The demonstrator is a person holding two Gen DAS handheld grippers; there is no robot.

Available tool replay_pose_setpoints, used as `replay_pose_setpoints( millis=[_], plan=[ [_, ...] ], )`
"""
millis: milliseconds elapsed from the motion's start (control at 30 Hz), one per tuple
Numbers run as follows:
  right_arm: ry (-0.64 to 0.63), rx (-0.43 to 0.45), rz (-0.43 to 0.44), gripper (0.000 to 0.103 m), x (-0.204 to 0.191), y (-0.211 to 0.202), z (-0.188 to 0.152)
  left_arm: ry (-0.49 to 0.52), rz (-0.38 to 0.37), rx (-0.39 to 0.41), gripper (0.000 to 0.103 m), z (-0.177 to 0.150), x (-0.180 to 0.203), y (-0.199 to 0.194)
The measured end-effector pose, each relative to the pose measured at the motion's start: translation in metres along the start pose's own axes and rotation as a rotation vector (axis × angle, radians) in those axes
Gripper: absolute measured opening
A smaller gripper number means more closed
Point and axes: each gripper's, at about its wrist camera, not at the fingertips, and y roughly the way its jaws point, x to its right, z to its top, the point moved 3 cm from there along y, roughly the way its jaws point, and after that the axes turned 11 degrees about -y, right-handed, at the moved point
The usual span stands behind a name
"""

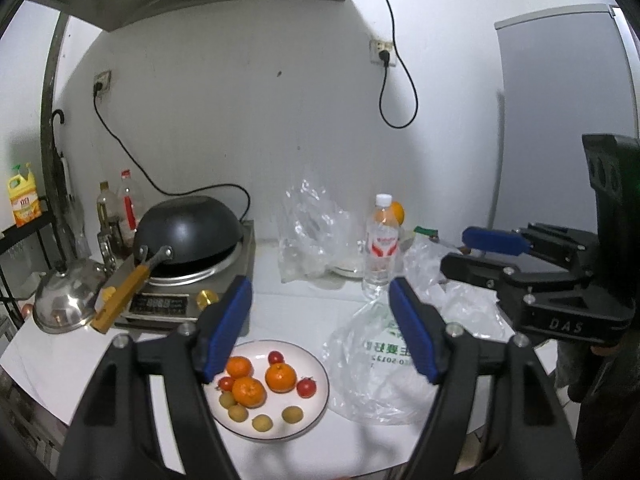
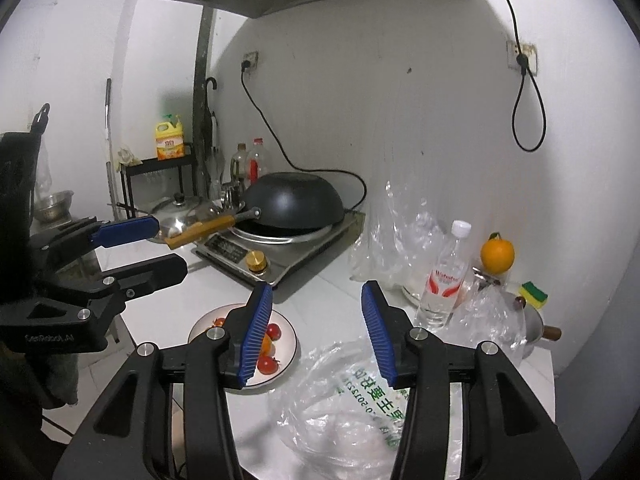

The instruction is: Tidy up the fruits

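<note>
Over the white counter, the left wrist view shows the whole plate (image 1: pixel 320 380): three tangerines (image 1: pixel 281 377), three cherry tomatoes (image 1: pixel 306 387) and four small yellow-green fruits (image 1: pixel 292 413), all round, no long axis to speak of. The left gripper (image 1: pixel 320 324) hangs above the plate, jaws apart, nothing between them. Right of the plate lies a flat plastic bag (image 1: pixel 376 376) with green print, reading upside down. Beyond it the right gripper (image 1: pixel 472 250) carries "DAS" on its frame.

From the right wrist, the right gripper (image 2: pixel 318 332) is open and empty, its finger hiding most of the plate (image 2: pixel 290 350). Only here the orange (image 2: pixel 497 255) behind the bottle (image 2: pixel 444 276) shows whole, and "GenRobot.AI" on the left gripper (image 2: pixel 160 246).
</note>
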Motion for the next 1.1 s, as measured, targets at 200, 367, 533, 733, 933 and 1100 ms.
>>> replay_pose_setpoints(
  millis=[200,367,533,733,933,1100],
  plan=[
    [-0.004,0.03,-0.01,0.052,-0.003,-0.014,0.006,0.016,-0.012,0.025,0.072,0.007,0.009,-0.016],
    [-0.008,0.06,-0.025,0.052,-0.004,-0.027,0.013,0.026,-0.026,0.045,0.072,0.016,0.016,-0.026],
    [-0.017,0.085,-0.042,0.053,-0.005,-0.04,0.019,0.034,-0.027,0.065,0.072,0.024,0.021,-0.036],
    [-0.024,0.111,-0.064,0.054,-0.005,-0.053,0.027,0.041,-0.026,0.09,0.072,0.033,0.022,-0.044],
    [-0.027,0.122,-0.082,0.055,-0.002,-0.064,0.035,0.072,-0.03,0.117,0.072,0.043,0.026,-0.053],
    [-0.026,0.14,-0.099,0.057,0.002,-0.071,0.042,0.081,-0.039,0.146,0.072,0.05,0.03,-0.062]
  ],
)
